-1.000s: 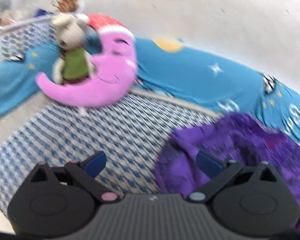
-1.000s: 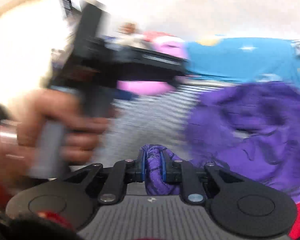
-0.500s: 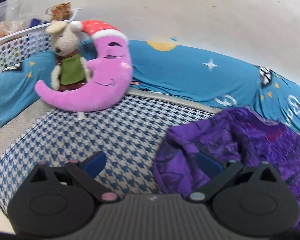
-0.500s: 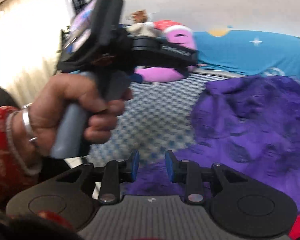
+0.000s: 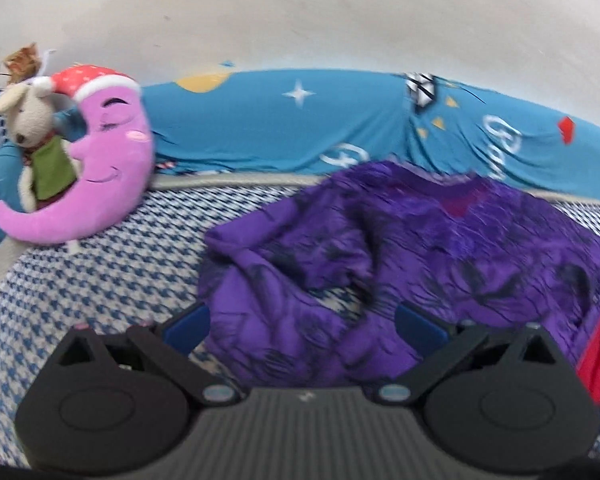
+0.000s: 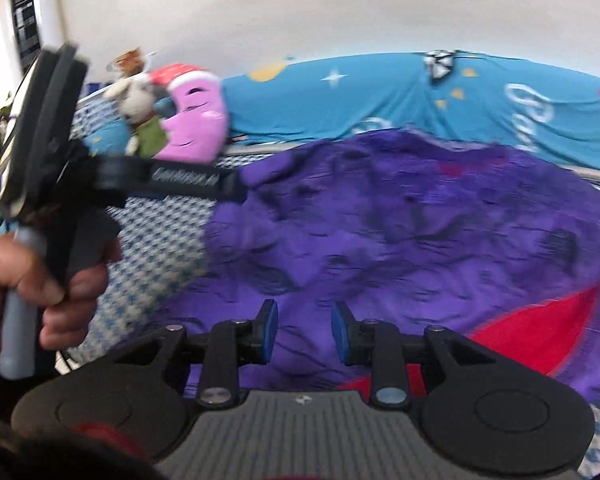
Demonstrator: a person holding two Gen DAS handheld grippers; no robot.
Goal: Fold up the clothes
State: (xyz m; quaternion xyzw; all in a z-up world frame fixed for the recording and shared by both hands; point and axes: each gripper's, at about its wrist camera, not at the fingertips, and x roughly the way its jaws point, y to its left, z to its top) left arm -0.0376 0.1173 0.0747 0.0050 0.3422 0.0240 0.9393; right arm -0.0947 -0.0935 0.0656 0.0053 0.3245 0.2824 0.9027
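Here, houndstooth bed (image 5: 100,280), purple garment (image 5: 440,248) (crumpled), white wall (image 5: 300,20), both claws released.

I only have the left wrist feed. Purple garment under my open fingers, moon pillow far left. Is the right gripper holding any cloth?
Observer: No. The right gripper is open over the purple garment, nothing between its pads.
Operator: Anything under the garment on that side?
Observer: Red fabric shows at the garment's near right edge; your view catches only a sliver.
Operator: Where is my gripper relative to the garment?
Observer: The right view shows the left gripper reaching in from the left, tips at the garment's far left edge, a hand around its handle.
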